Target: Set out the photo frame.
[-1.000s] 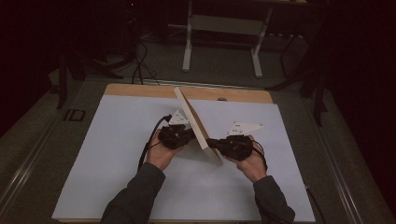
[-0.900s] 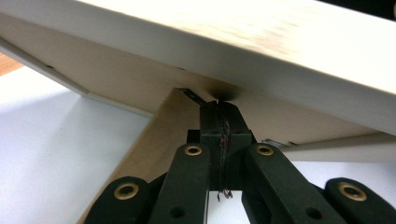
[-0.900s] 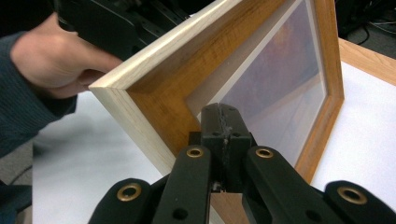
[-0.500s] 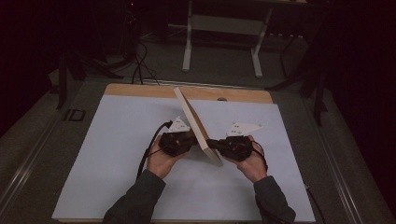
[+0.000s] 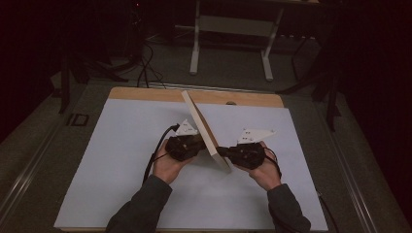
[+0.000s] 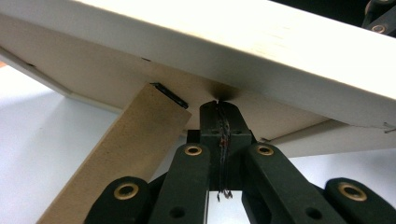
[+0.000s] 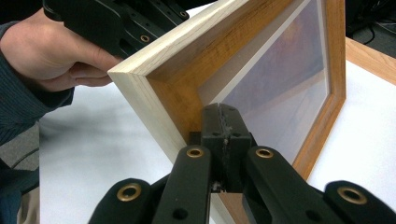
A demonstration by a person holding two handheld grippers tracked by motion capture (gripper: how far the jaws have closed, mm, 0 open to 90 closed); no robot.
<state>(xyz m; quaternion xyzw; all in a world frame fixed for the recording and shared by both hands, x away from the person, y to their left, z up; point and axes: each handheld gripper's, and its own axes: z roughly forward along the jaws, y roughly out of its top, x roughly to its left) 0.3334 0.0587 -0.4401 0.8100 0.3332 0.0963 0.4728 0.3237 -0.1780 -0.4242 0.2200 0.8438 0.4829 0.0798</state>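
Bracing a picture frame [image 5: 206, 131] upright, the clenched left tool [image 5: 200, 145] presses its back. The clenched right tool [image 5: 224, 151] steadies its front.

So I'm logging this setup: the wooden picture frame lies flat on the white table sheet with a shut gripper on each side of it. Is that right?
Not quite. The picture frame stands tilted on edge, not flat, as the high view shows. The rest holds: the left gripper and right gripper, both shut, flank it over the white sheet.

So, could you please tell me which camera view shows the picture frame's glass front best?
The right gripper view: the picture frame faces it, showing glass and inner wooden border. The left gripper view shows its back and stand; the high view shows it edge-on, tilted.
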